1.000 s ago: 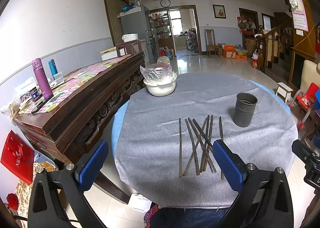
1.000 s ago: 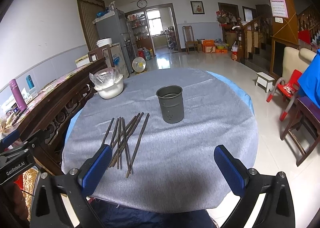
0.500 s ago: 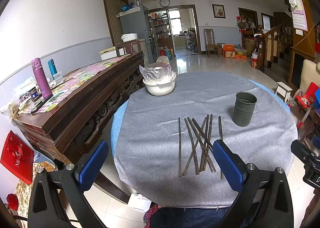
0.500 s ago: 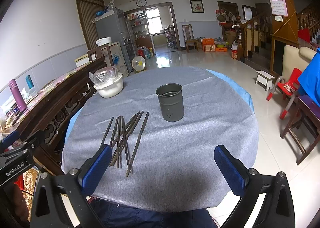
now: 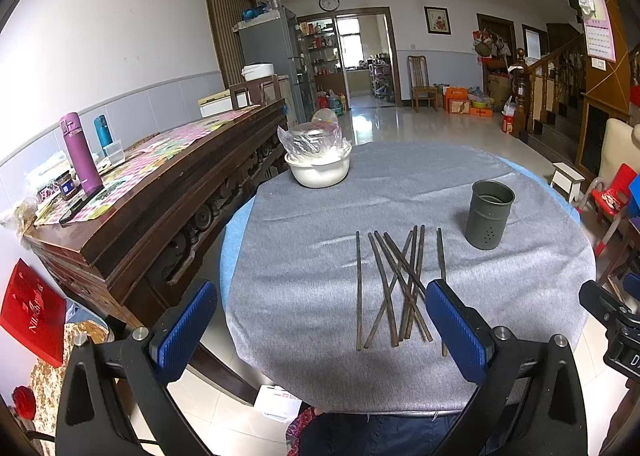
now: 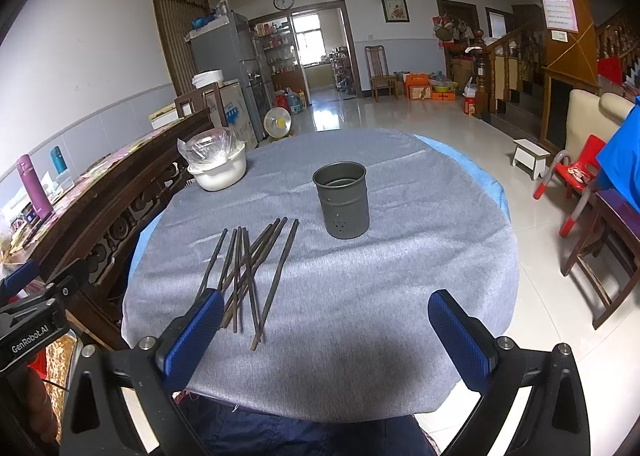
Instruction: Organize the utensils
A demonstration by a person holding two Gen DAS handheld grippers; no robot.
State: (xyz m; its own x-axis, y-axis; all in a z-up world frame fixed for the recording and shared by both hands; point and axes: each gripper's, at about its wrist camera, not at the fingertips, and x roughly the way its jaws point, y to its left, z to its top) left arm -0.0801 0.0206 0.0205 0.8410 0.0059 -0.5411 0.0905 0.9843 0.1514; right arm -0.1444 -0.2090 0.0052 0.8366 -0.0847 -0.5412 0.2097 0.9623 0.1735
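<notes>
grey cloth covers the round desk [image 5: 320, 368], and on it lie the dark chopsticks [image 5: 394, 288] — a loose bunch, several crossing one another, one lying apart on the left of the bunch and one apart on the right as the left wrist view shows them. just beyond them, toward the right in that view, the grey metal holder [image 5: 489, 215] stands upright, apart from the sticks, with small holes low in its wall. in the right wrist view the same chopsticks [image 6: 252, 268] fan out to the left of the holder [image 6: 342, 205]. a white bowl [image 5: 319, 169] with a clear plastic bag over it sits at the far left edge of the cloth, well apart from the rest. the left gripper [image 5: 320, 330] hangs above the near edge of the desk, its blue-padded fingers [image 5: 184, 330] spread wide with nothing between them. the right gripper [image 6: 326, 340] hangs likewise — fingers [image 6: 460, 340] wide apart and empty, its left pad over the near ends of the chopsticks. a dark wooden sideboard [image 5: 132, 211] stands beside the desk on the left.
</notes>
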